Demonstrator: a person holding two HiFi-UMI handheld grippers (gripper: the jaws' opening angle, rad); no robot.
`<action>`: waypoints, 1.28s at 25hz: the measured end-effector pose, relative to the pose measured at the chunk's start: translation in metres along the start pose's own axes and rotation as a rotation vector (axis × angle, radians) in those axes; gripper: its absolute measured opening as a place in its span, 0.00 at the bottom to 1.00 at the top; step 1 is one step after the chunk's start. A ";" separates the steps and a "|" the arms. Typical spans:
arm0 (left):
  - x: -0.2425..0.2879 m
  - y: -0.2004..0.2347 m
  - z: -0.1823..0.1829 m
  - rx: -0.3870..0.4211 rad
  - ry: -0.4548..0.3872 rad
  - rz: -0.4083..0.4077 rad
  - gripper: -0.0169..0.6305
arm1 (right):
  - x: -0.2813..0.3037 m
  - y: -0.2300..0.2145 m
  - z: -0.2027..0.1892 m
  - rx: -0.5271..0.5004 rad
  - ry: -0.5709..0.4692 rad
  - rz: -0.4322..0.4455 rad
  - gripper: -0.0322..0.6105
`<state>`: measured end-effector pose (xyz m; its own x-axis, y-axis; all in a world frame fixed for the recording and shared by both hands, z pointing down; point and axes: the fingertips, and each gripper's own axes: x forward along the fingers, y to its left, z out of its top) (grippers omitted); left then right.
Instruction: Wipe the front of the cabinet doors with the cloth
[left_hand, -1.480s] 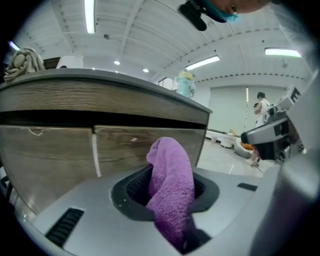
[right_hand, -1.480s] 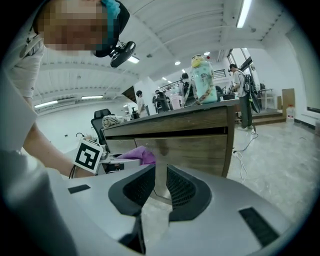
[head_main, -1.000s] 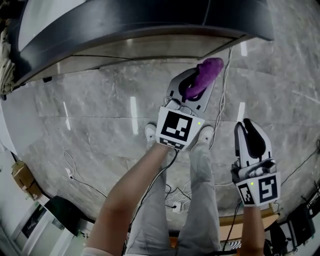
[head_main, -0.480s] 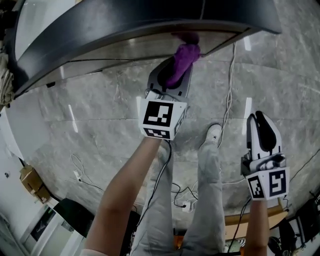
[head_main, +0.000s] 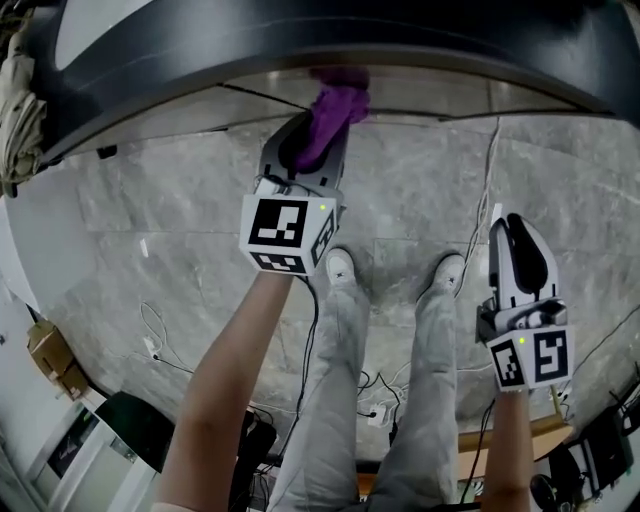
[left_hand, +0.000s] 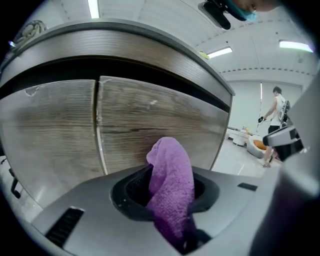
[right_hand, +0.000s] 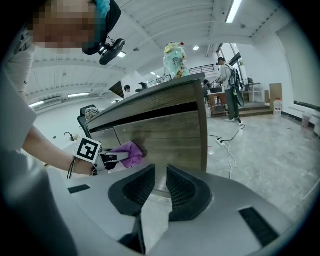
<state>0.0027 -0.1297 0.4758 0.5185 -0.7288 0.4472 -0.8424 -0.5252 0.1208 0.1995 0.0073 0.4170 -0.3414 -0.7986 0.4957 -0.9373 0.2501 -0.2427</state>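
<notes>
The purple cloth (head_main: 330, 105) is pinched in my left gripper (head_main: 318, 140), which is shut on it. The cloth's free end presses against the wood-grain cabinet door (head_main: 420, 90) just under the dark countertop. In the left gripper view the cloth (left_hand: 172, 185) stands up between the jaws, close to the door (left_hand: 150, 115) and right of the seam between two doors. The right gripper view shows the cloth (right_hand: 127, 151) on the door front (right_hand: 170, 130). My right gripper (head_main: 520, 240) hangs low at the right, away from the cabinet, its jaws nearly together with nothing between them (right_hand: 161, 172).
White cables (head_main: 480, 170) trail over the marble floor to a power strip (right_hand: 220, 141). The person's shoes (head_main: 340, 268) stand near the cabinet base. A bottle (right_hand: 175, 57) stands on the countertop. People stand in the background (right_hand: 227, 85). A cardboard box (head_main: 45, 350) lies far left.
My left gripper has carried the cloth leftward and up to the cabinet door, where it now touches. The person has stepped closer. The right gripper has barely moved.
</notes>
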 end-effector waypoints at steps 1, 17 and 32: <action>-0.004 0.010 -0.001 0.002 0.001 0.009 0.20 | 0.006 0.008 0.000 -0.001 0.001 0.007 0.18; -0.006 -0.054 -0.036 0.055 0.045 -0.064 0.20 | -0.006 -0.001 -0.026 0.015 0.029 0.029 0.18; 0.130 -0.225 -0.051 -0.047 0.136 -0.162 0.20 | -0.097 -0.114 -0.054 0.101 0.079 -0.015 0.18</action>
<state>0.2522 -0.0835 0.5516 0.6255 -0.5691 0.5337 -0.7575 -0.6070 0.2405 0.3359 0.0861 0.4413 -0.3356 -0.7554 0.5629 -0.9318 0.1786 -0.3159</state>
